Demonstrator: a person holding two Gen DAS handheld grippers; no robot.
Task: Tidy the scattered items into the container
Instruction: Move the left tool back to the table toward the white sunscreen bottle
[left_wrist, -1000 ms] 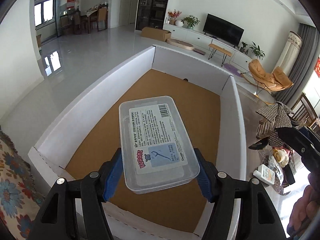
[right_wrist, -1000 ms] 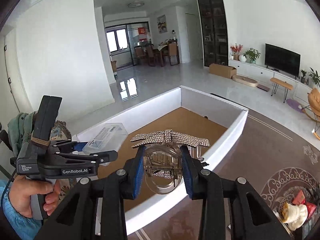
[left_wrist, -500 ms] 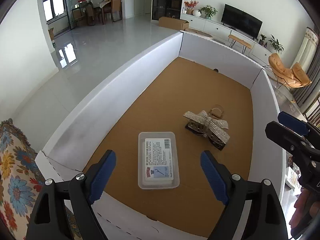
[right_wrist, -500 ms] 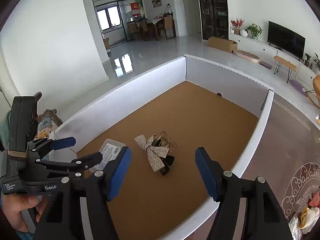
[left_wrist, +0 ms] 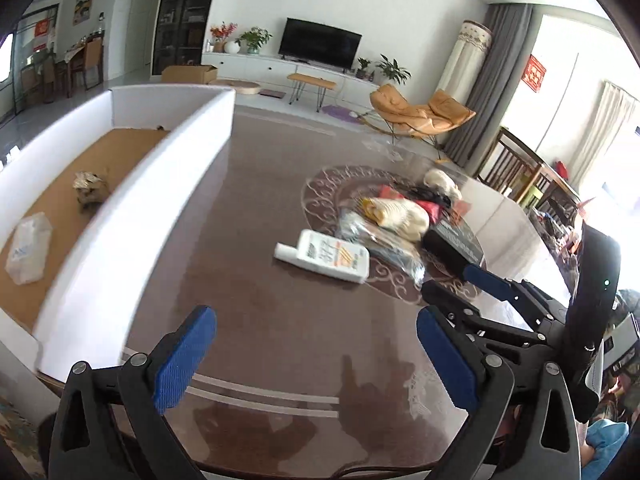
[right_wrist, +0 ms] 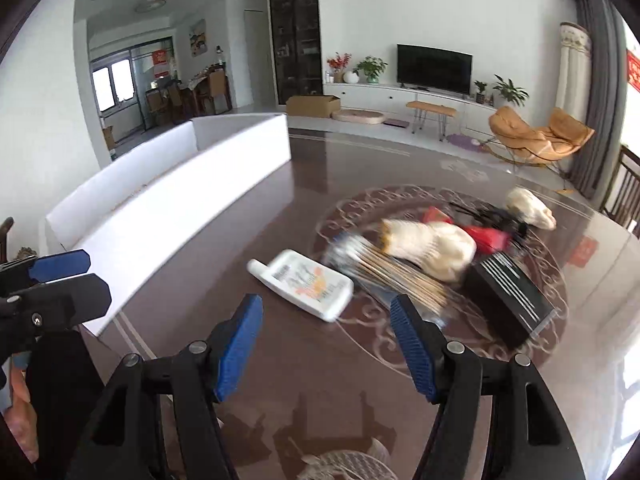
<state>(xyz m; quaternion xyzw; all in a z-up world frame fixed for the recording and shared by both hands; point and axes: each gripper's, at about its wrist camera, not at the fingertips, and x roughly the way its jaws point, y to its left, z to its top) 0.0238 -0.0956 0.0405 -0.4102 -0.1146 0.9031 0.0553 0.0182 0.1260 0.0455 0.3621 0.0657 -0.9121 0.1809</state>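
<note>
The white-walled box (left_wrist: pixel 176 168) with a brown floor stands at the left of the dark table; it also shows in the right wrist view (right_wrist: pixel 192 200). Inside lie the clear plastic case (left_wrist: pixel 28 248) and the sparkly bow clip (left_wrist: pixel 90 190). Scattered items lie to the right: a white tube (left_wrist: pixel 324 255) (right_wrist: pixel 304 284), a packet of sticks (right_wrist: pixel 392 276), a cream cloth bundle (right_wrist: pixel 432 246), a black box (right_wrist: pixel 508 296), red packets (right_wrist: pixel 486 236). My left gripper (left_wrist: pixel 316 356) is open and empty above the table. My right gripper (right_wrist: pixel 326 344) is open and empty, close before the tube.
The dark glossy table (left_wrist: pixel 260 312) has a patterned round mat (right_wrist: pixel 400 332) under the items. A second cream bundle (right_wrist: pixel 530 208) lies at the far side. The right gripper's body (left_wrist: pixel 520 312) shows at the right of the left wrist view.
Both open grippers have swung right, away from over the box, toward the pile of scattered items. The case and the bow clip stay on the box floor.
</note>
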